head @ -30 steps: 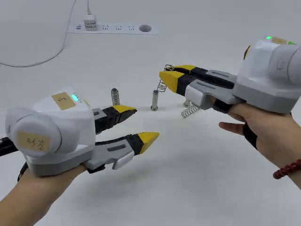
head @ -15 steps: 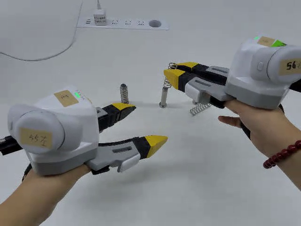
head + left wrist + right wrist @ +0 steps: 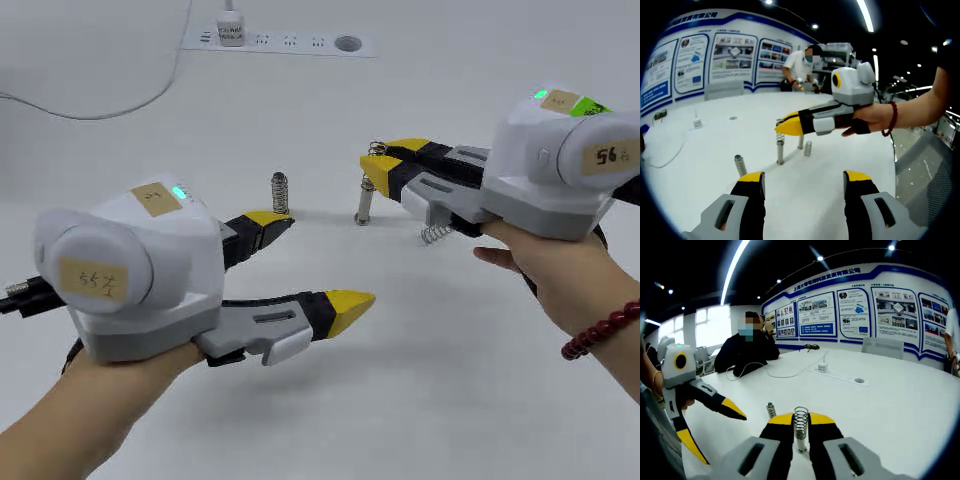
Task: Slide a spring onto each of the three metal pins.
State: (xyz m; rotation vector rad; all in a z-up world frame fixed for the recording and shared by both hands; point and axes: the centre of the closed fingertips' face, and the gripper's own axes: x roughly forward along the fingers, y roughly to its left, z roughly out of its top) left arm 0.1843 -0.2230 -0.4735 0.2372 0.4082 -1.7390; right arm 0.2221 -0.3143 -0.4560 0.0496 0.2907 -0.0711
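Right gripper (image 3: 386, 155): pinches a thin silver coil spring (image 3: 800, 422) upright, directly over the top of the middle pin (image 3: 364, 207). Left gripper (image 3: 325, 260): hovers with jaws wide apart, holding nothing. Left pin (image 3: 280, 192): stands on the white table (image 3: 450, 360), already sleeved in a spring. Loose spring (image 3: 436, 233): lies beneath the right gripper.

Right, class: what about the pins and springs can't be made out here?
Third pin: head view, hidden behind the right hand-held gripper.
Held spring: right gripper view, too small and crowded by the jaws to tell whether the middle pin is inside it.
Loose spring: head view, one end cut off by that gripper.
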